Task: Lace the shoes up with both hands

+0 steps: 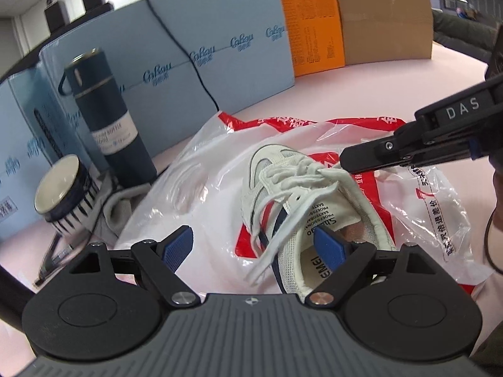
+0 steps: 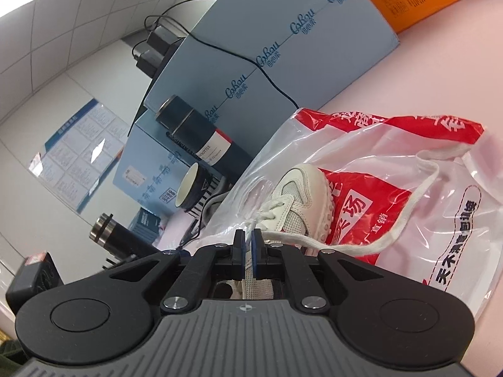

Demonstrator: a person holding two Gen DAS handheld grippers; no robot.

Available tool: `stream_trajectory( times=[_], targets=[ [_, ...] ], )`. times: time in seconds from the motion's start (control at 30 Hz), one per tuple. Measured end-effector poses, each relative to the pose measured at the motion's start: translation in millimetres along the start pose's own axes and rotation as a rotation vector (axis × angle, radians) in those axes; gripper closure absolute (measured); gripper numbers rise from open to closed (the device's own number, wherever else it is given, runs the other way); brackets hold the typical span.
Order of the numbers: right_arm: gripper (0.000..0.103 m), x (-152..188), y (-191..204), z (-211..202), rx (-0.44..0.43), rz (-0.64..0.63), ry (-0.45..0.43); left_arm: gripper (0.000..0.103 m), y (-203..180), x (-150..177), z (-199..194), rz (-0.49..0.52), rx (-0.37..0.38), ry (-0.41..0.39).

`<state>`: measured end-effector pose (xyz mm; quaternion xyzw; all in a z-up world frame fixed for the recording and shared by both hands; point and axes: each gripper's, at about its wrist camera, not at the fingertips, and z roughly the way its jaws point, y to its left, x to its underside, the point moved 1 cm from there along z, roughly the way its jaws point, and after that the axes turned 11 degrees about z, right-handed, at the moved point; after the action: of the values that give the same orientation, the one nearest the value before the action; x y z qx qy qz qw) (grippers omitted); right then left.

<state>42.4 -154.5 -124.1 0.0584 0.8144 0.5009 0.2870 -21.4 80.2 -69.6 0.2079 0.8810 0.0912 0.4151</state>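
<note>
Lying on its side on a crinkled, glossy plastic bag [image 1: 195, 207] printed red and white: a white sneaker [image 1: 301, 210] of mesh and smooth leather panels, navy stripe along the flank. Flat woven white lace [image 2: 405, 210] looping loosely across the bag. Right gripper [image 2: 248, 245], matte black with ribbed blue pads, reaching in from the side at the tongue, clamped on the lace near the top eyelets. Left gripper [image 1: 253, 245] spread wide, hovering low over the shoe's collar, grasping nothing. Cylindrical navy flask [image 1: 110, 110] standing upright well apart.
</note>
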Motion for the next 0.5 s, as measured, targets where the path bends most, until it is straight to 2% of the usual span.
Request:
stream_trajectory(
  times=[0.07, 0.2, 0.27, 0.33, 0.4, 0.5],
  targets=[
    [0.088, -1, 1, 0, 0.008, -0.001, -0.005, 0.021, 1, 1, 1, -0.018, 0.004, 0.006],
    [0.087, -1, 3, 1, -0.011, -0.019, 0.013, 0.019, -1, 2, 1, -0.016, -0.003, 0.005],
    [0.098, -1, 5, 0, -0.026, -0.025, 0.023, 0.019, -1, 2, 3, -0.02, -0.006, 0.014],
    [0.1, -3, 4, -3, -0.014, -0.02, 0.008, 0.018, -1, 3, 4, -0.041, -0.007, 0.025],
    [0.1, -8, -2, -14, -0.014, 0.029, -0.057, 0.018, 1, 4, 5, -0.065, -0.003, 0.031],
    [0.1, -26, -17, -44, -0.014, 0.139, -0.209, 0.017, 1, 5, 6, -0.082, -0.007, 0.036]
  ],
)
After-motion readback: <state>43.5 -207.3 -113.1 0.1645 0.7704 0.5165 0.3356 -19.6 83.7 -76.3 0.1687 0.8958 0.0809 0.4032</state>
